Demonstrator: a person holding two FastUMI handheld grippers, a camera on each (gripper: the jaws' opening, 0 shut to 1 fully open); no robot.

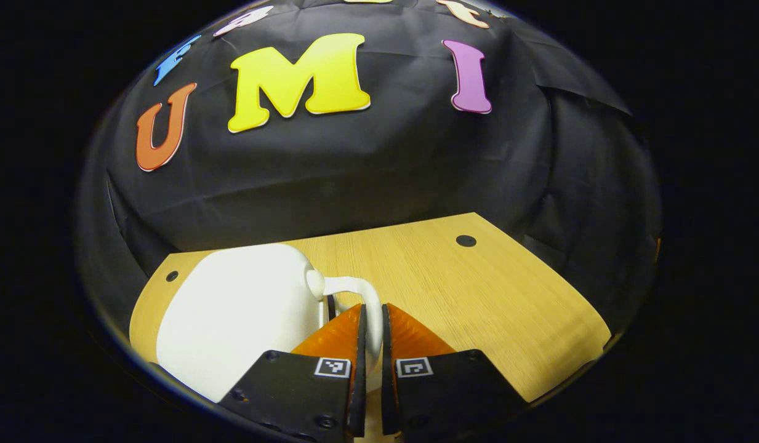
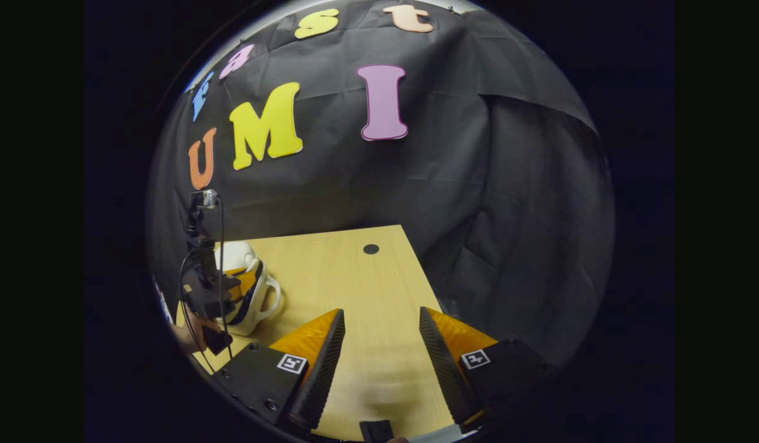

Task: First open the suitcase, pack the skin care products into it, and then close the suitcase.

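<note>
While my left hand-held gripper (image 1: 371, 320) clamps the white suitcase's (image 1: 244, 314) handle (image 1: 361, 292) on the wooden surface (image 1: 477, 295), my right hand-held gripper (image 2: 379, 335) hangs spread apart, catching that grip from the side.

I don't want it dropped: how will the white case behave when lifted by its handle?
The case looks like a rigid, glossy shell, so probably stiff and slippery. The left tool pinches only the thin handle at one side, so it may swing or tilt. Weight can't be judged.
</note>
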